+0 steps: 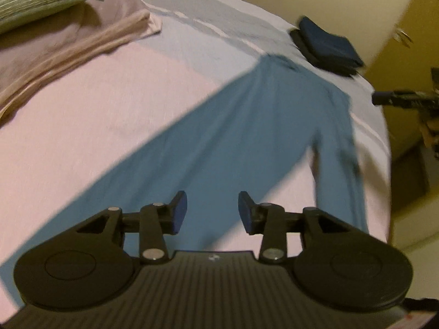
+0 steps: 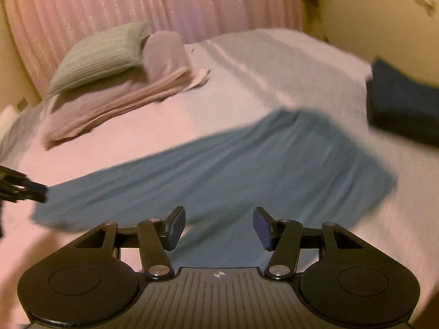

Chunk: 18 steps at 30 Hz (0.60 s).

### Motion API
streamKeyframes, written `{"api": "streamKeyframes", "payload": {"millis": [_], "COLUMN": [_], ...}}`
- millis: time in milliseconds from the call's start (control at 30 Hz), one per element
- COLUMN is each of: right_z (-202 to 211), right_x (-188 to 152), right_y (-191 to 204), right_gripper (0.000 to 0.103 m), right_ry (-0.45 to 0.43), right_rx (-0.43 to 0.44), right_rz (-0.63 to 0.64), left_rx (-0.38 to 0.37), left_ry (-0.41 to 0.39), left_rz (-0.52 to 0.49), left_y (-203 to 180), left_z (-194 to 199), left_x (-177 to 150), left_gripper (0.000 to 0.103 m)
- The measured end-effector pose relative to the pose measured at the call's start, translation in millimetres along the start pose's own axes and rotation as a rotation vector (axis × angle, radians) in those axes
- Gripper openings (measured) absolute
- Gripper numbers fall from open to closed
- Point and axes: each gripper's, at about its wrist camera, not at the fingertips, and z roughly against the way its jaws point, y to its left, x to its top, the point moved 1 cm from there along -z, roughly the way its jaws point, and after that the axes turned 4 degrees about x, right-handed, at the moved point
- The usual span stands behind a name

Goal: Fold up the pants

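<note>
Blue pants (image 1: 241, 131) lie flat on the pink bedsheet (image 1: 96, 115), legs spread apart. In the left wrist view my left gripper (image 1: 212, 212) hovers open above one leg, nothing between its blue pads. The right gripper's tip (image 1: 395, 99) shows at the far right edge, off the bed. In the right wrist view the pants (image 2: 247, 164) stretch from lower left to right, and my right gripper (image 2: 219, 229) hangs open over the crotch area. The left gripper's tip (image 2: 24, 187) pokes in at the left edge near a leg end.
A folded dark blue garment (image 1: 326, 45) lies near the bed's far corner, also seen as the dark stack (image 2: 403, 107). Pillows (image 2: 104, 54) and a folded beige cloth (image 2: 123, 101) sit at the head. A pink curtain (image 2: 164, 2) hangs behind; a yellowish cabinet (image 1: 397, 13) stands beside the bed.
</note>
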Motion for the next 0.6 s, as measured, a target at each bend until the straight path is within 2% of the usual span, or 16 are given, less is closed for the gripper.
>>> {"api": "streamKeyframes", "payload": {"millis": [100,233,367,500,600], "right_z": [-50.8,-124.8,-192.8,-241.8,-266.8], "right_x": [51.9,102.6,131.6,141.1,140.2], "right_y": [-85.0,-161.9,-208.2,-223.6,-230.8], "right_gripper": [0.052,0.052,0.052,0.051,0.041], "right_ry": [0.030,0.104,0.201,0.290,0.358], "right_rx": [0.024,0.084,0.126,0.186,0.255], "right_rz": [0.131,0.314,0.468,0.656,0.718], "left_rx": [0.033,0.049,0.066,0.082,0.064], "left_ry": [0.015,0.050,0.065,0.120,0.167], "left_rz": [0.000,-0.069,-0.151,-0.223,-0.228], "left_y": [-21.9,-52.5,-64.5,-61.0,-54.1], "left_z": [-70.0,-150.6,-207.8,-252.9,-270.7], "left_x": [46.5,109.1,150.2,166.4,166.9], "left_gripper": [0.036,0.037,0.043,0.043,0.043]}}
